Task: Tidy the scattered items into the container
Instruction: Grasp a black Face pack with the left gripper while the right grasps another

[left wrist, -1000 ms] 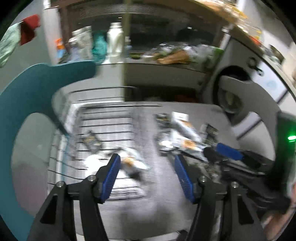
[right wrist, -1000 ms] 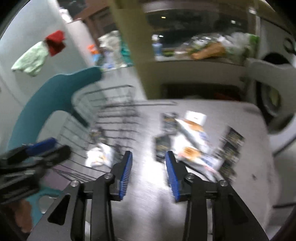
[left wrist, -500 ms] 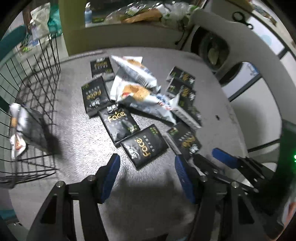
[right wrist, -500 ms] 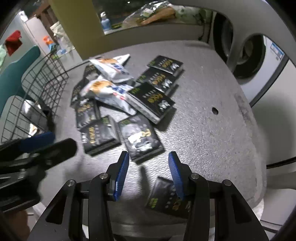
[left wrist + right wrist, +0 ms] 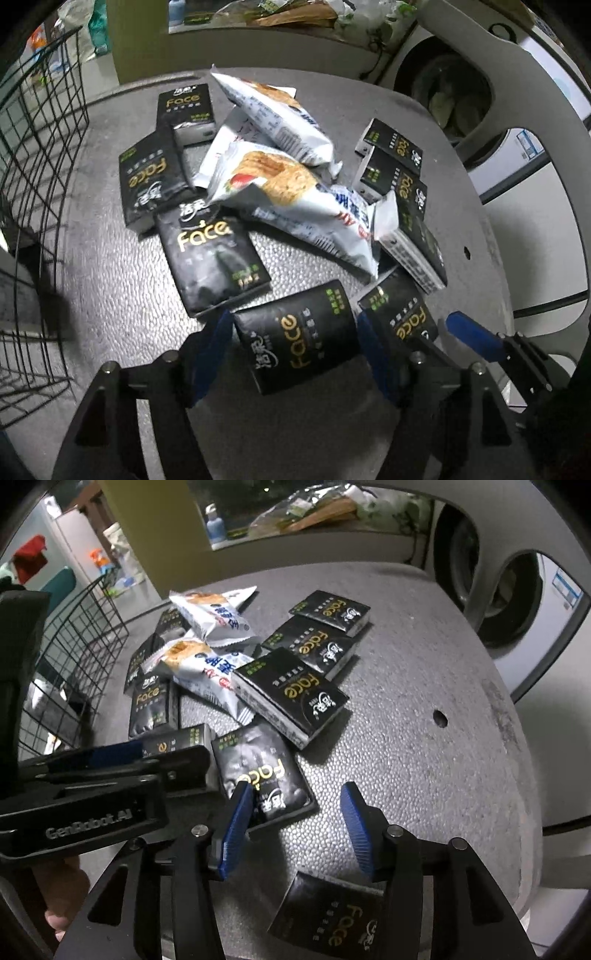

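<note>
The left claw (image 5: 293, 354) had dropped low over the tabletop (image 5: 122, 306) and now straddled a black "Face" tissue pack (image 5: 299, 338), one blue pad on each side of it. The pads stood at the pack's edges; whether they already pressed it could not be told, though the spread looked unchanged from half a second before, so the pinch was probably still to come. The right claw (image 5: 293, 827) hung spread and empty, its left pad just over the corner of a crumpled black pack (image 5: 264, 775), with another pack (image 5: 328, 919) lying nearer, under the claw's body.

Beyond lay the main scatter: more black packs and two white snack bags (image 5: 295, 195) heaped in the middle. The wire basket (image 5: 33, 155) stood at the left edge, well apart from the straddled pack, with a few items already inside.

A second earlier both views had faced the basket; now both looked down on the pile, suggesting a fresh pick-up was beginning and most of the tidying remained.
</note>
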The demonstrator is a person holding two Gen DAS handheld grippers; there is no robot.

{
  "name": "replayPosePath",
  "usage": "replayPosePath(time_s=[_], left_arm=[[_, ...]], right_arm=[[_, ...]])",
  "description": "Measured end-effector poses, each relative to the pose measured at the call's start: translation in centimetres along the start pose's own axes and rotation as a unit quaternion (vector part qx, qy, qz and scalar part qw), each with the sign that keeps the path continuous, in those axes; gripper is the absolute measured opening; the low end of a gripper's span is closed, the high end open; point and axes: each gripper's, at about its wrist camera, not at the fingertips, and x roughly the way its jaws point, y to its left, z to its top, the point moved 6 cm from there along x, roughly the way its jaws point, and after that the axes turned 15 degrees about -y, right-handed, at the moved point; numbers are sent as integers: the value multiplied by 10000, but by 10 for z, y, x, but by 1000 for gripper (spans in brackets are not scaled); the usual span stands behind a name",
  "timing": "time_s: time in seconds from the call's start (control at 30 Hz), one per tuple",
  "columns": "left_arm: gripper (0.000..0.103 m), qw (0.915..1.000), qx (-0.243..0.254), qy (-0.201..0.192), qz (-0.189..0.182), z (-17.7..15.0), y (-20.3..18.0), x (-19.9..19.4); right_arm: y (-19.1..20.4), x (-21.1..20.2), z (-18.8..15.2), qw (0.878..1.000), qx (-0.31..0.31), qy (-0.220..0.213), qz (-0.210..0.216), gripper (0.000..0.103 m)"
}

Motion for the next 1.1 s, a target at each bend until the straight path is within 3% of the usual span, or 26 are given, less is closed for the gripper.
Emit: replayPosePath(time_s=[0.17, 0.33, 0.53, 0.87, 1.1], left_arm=[[73, 9999, 158, -24, -6, -6, 2, -3], [70, 10000, -24, 41, -34, -19, 26, -17], [72, 10000, -61, 41, 33, -27, 48, -27], [78, 9991, 213, -102, 364, -28, 37, -14], [71, 9987, 263, -54, 441, -21, 45, -16]], right_arm=[[1, 2, 0, 10000, 54, -7, 67, 50], [17, 0, -6, 9993, -333, 15, 137, 50], [18, 0, -6, 9993, -358, 14, 132, 50], [18, 17, -2, 9984, -505, 193, 142, 53], [18, 21, -1, 9989, -358, 231, 185, 52]])
